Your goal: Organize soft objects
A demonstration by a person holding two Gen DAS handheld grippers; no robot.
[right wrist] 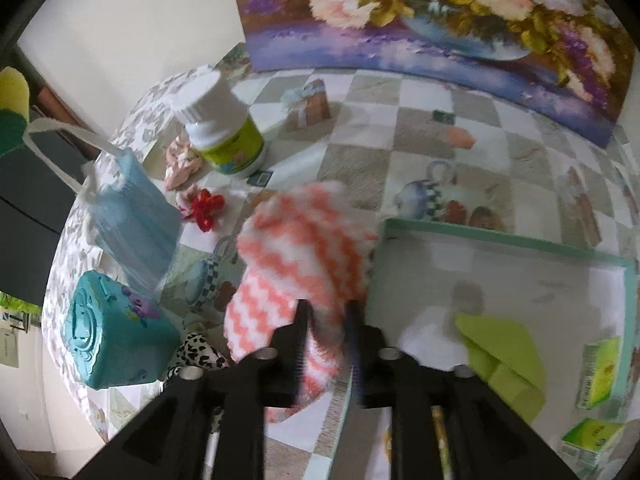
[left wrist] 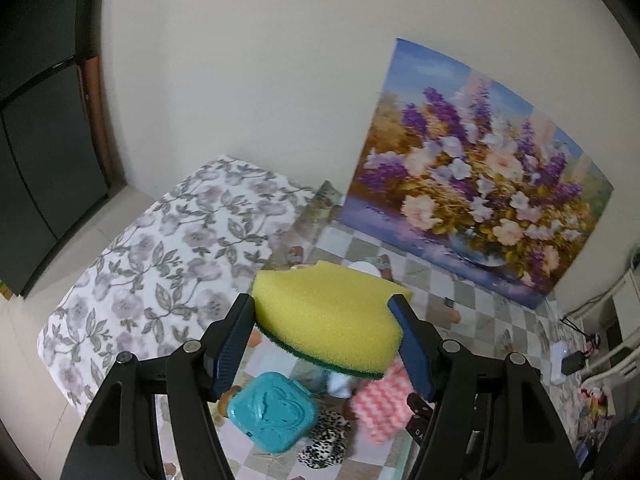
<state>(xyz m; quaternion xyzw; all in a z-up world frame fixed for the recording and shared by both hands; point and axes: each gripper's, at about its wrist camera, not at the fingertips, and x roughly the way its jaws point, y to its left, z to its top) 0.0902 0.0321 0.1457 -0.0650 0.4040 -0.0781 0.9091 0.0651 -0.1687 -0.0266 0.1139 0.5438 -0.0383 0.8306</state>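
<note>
1. Between the blue pads (left wrist: 236, 336) of the left gripper (left wrist: 324, 324) we see a yellow sponge (left wrist: 328, 316) with a green scouring layer on its underside. The jaws stand fairly wide and both pads press on the sponge's ends, which holds it clear of the table (left wrist: 472, 312).
2. Between the fingers of the right gripper (right wrist: 326, 336) we see one end of a pink-and-white zigzag cloth (right wrist: 296, 256). The jaws are partly open. The picture is blurred here, and we cannot tell whether the pads still press on the cloth.
3. The cloth lies at the left rim of a green-edged tray (right wrist: 504, 240), mostly outside it.
4. Inside the tray we find a lime-green cloth (right wrist: 504, 352) beside a white cloth (right wrist: 432, 336).
5. Left of the zigzag cloth, near the table's left edge, we see a teal embossed box (right wrist: 108, 340), a leopard-print item (right wrist: 196, 356) touching it and a blue face mask (right wrist: 136, 216) with a white loop.
6. Farther back stand a white-capped jar (right wrist: 224, 128), tilted in the fisheye view, and a red flower piece (right wrist: 206, 208) just beside it.
7. Along the table's back edge a flower painting (left wrist: 476, 184) leans against the wall.
8. At the table's left edge we see a floral-patterned cushion (left wrist: 168, 264).
</note>
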